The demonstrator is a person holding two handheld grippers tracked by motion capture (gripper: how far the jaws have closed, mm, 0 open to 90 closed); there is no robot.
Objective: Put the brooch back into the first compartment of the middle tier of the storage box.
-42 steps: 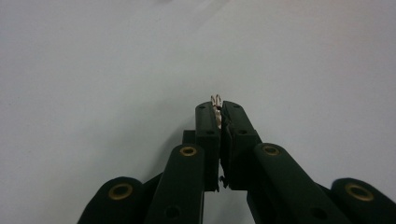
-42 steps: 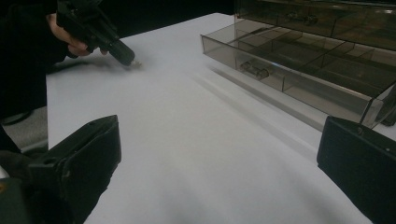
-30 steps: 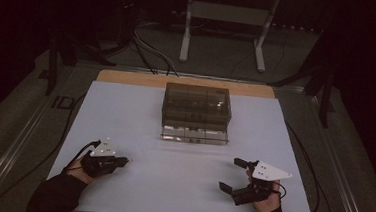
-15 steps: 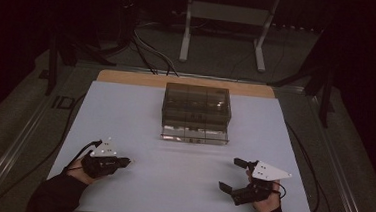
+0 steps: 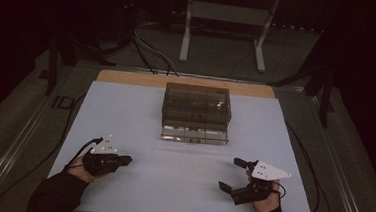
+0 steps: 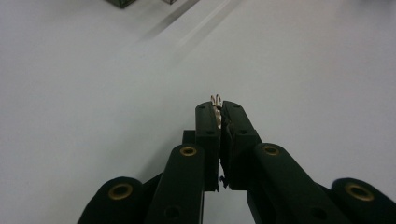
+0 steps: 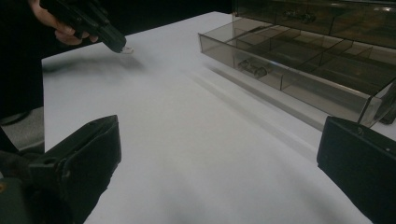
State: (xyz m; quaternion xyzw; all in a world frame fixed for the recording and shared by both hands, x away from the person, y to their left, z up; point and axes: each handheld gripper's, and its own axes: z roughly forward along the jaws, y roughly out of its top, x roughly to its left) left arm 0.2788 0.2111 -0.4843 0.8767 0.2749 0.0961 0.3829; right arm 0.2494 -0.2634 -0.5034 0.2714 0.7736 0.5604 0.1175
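My left gripper [image 5: 130, 158] lies low over the white tabletop [image 5: 180, 185] at the front left, shut on a small silvery wire piece [image 6: 216, 99] that pokes out past the closed jaws [image 6: 218, 109]. In the right gripper view the left gripper [image 7: 117, 43] appears far off with the pale piece [image 7: 126, 49] at its tip. My right gripper [image 5: 231, 174] rests at the front right, open, with bare table between its jaws [image 7: 210, 154]. A smoky clear drawer box [image 5: 196, 106] stands at the table's middle back, its lowest drawer [image 7: 289, 70] pulled out.
The open drawer is split into compartments, and one holds a small metal part [image 7: 252, 68]. A wooden strip [image 5: 128, 77] edges the table's far side. Beyond the table stand a metal frame [image 5: 227, 18] and loose cables [image 5: 145, 48] on the floor.
The left hand has rolled a little, so the grey plate on its gripper shows more. The right gripper has stayed where it was.
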